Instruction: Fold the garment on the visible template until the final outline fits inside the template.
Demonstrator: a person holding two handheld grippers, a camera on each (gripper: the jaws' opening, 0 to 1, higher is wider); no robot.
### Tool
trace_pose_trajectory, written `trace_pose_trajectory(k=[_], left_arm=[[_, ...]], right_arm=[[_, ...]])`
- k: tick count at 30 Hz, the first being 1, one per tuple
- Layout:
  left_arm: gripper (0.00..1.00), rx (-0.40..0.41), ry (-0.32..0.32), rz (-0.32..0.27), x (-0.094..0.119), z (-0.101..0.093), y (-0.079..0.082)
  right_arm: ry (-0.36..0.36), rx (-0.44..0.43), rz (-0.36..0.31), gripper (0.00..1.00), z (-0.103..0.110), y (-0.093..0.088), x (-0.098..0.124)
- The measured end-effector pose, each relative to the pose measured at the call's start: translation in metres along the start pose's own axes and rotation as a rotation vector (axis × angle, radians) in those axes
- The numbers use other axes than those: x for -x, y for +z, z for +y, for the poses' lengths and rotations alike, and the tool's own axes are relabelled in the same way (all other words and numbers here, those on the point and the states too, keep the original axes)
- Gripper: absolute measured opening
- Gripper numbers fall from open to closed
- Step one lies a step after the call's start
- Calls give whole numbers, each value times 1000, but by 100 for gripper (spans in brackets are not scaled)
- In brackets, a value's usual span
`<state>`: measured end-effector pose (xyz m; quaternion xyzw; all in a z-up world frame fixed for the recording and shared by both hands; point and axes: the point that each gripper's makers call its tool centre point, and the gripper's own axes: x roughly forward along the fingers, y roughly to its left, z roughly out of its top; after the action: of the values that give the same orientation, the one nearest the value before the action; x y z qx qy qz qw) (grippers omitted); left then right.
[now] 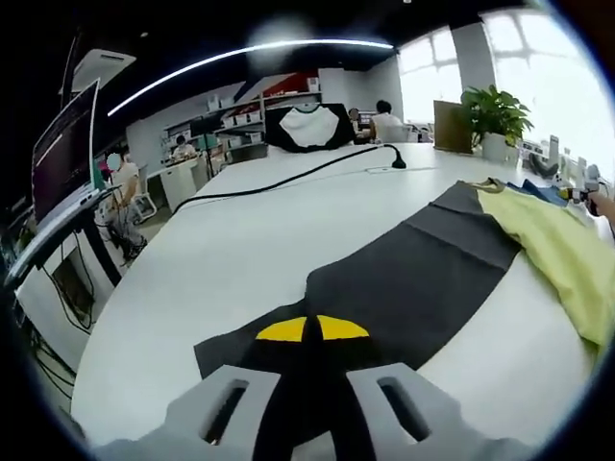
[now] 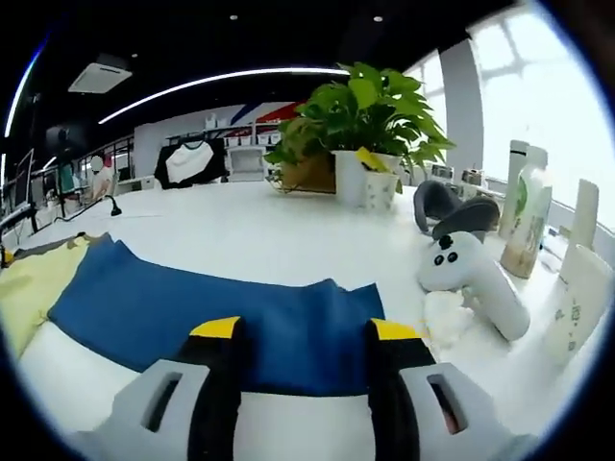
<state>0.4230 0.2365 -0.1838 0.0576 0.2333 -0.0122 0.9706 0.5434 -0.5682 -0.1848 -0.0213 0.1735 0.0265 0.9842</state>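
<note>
Left gripper view shows the left hand-held gripper [image 1: 309, 379] clenched on the limp garment's [image 1: 423, 274] dark corner near the bench [image 1: 240, 250] edge, while the right hand-held gripper [image 2: 303, 370] straddles its blue hem unclenched, best pinched there.

Plant: leafy green potted plant [image 2: 370, 120] in a white pot, far side of the white bench [image 2: 288, 240]
Controller: white handheld controller [image 2: 471, 274], right of plant
Cable: black cable [image 1: 288, 178] across bench
</note>
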Motion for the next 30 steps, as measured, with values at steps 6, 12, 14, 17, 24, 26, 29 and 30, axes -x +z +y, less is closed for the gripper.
trace_pose_trajectory(k=[6,12,14,17,24,26,29,30], left_arm=[[1,-22,6,9,-8,8,3],[1,-30,11,8,-17,20,7],[1,-34,11,5,-22,25,9],[1,-19,8,-4,-31,33,14],[1,-46,11,0,-52,41,23],[1,-34,10,0,-57,44,25],[1,-34,16,-1,-61,47,26],[1,-41,21,1,-63,49,26]], right_arm=[[-50,5,4,15,-8,0,0],[-62,0,-1,0,-8,2,-3],[-62,-1,1,0,-8,2,-3],[-64,-7,3,0,-8,3,-5],[-76,-5,6,0,1,7,-15],[-81,-7,6,0,2,9,-18],[-81,12,1,0,5,12,-24],[-80,12,-2,0,7,12,-25]])
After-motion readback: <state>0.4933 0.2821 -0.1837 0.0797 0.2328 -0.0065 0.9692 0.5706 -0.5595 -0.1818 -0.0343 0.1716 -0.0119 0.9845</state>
